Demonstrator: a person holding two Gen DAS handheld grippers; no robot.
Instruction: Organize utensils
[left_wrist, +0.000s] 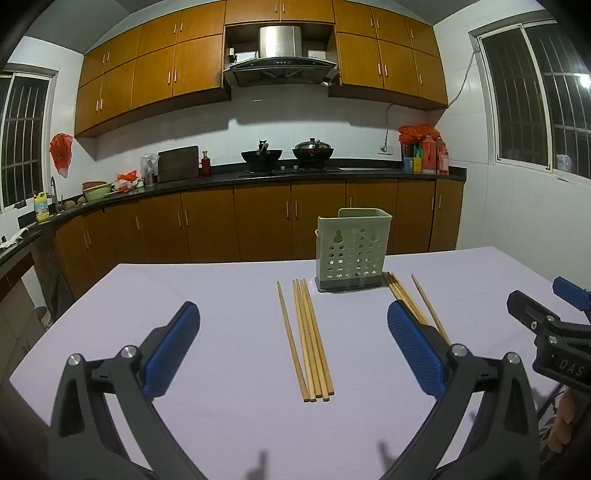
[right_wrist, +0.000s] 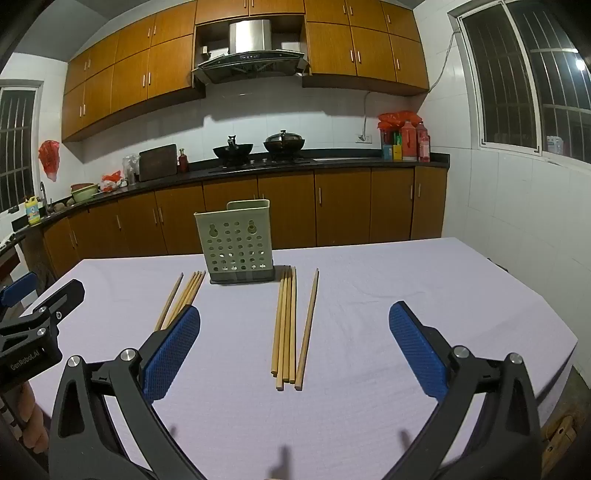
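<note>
A pale green perforated utensil holder (left_wrist: 350, 250) stands upright on the lilac table; it also shows in the right wrist view (right_wrist: 236, 242). Several wooden chopsticks (left_wrist: 308, 338) lie flat left of it, and another group (right_wrist: 290, 325) lies right of it. My left gripper (left_wrist: 295, 350) is open and empty, above the left group. My right gripper (right_wrist: 295, 349) is open and empty, above the right group. In the left wrist view the right group (left_wrist: 410, 301) is partly hidden behind my right finger pad (left_wrist: 413, 350).
The lilac tablecloth (right_wrist: 406, 288) covers the table; its edges fall away left, right and far. The right gripper's body (left_wrist: 554, 332) shows at the right edge of the left view, the left gripper's body (right_wrist: 33, 325) at the left edge of the right view. Kitchen cabinets stand behind.
</note>
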